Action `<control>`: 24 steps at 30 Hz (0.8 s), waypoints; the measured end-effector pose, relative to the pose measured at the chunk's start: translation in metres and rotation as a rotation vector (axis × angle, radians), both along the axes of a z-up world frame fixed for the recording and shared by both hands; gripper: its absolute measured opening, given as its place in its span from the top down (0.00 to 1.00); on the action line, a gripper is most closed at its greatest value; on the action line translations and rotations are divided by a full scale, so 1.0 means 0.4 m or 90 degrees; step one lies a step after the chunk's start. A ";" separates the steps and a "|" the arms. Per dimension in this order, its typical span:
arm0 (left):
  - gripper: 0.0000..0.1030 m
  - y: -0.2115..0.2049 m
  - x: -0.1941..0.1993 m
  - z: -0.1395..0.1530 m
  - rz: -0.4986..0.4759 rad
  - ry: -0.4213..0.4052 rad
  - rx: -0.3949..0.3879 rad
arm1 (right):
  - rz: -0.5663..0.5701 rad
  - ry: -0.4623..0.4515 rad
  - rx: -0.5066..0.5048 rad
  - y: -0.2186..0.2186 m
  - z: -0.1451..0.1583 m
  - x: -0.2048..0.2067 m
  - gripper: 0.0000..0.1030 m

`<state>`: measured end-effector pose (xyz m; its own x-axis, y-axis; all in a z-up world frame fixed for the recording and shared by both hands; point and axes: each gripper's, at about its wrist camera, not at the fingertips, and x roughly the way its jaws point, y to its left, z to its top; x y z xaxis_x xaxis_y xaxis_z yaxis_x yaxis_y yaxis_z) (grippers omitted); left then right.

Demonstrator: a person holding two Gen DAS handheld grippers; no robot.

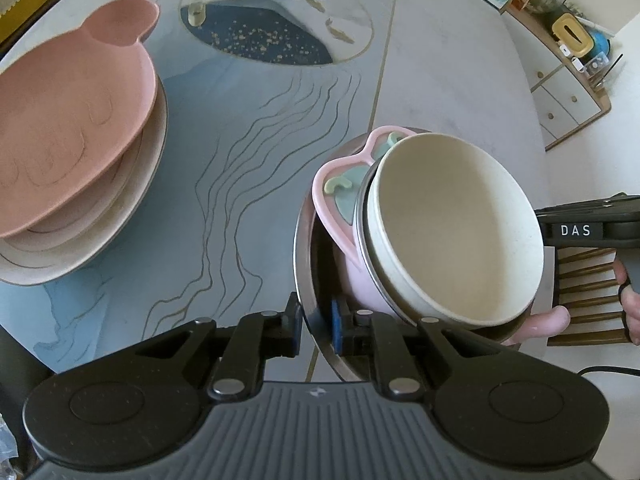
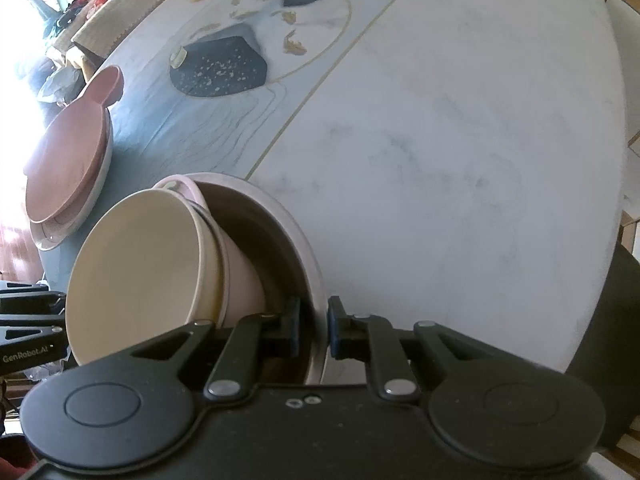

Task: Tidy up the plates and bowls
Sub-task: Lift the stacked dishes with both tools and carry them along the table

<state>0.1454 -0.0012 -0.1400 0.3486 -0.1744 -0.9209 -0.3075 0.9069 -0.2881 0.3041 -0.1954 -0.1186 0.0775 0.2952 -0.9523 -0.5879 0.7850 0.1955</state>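
While both clamp opposite rims of the steel bowl [image 1: 306,240], left hand-held gripper [image 1: 316,326] and right hand-held gripper [image 2: 313,326] stand nearly closed; cream bowl [image 1: 456,224] nested inside, tilted.

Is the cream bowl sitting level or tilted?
Tilted: the cream bowl leans inside the metal bowl, its opening facing sideways.

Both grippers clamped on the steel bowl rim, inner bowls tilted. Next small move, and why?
Probably a slow, level two-handed lift. The left gripper and right gripper each pinch the rim of the steel bowl on opposite sides, so it is held. The cream bowl and pink bowl nested inside lean sideways; a jerk or tilt could tip them out.
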 end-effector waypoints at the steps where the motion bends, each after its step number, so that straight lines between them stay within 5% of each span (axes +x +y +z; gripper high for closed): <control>1: 0.87 0.003 0.000 0.005 0.001 -0.003 0.001 | 0.000 -0.005 0.001 0.001 0.007 -0.001 0.86; 14: 0.87 0.102 0.012 0.120 0.009 -0.036 0.013 | -0.013 -0.047 0.016 0.090 0.145 -0.017 0.87; 24: 0.87 0.291 0.006 0.187 -0.020 -0.055 0.031 | -0.045 -0.066 0.034 0.261 0.202 -0.044 0.87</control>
<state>0.1478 0.1154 -0.0650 0.4222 -0.1421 -0.8953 -0.2551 0.9291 -0.2678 0.2863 -0.0909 -0.0376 0.1967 0.3363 -0.9210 -0.5512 0.8148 0.1798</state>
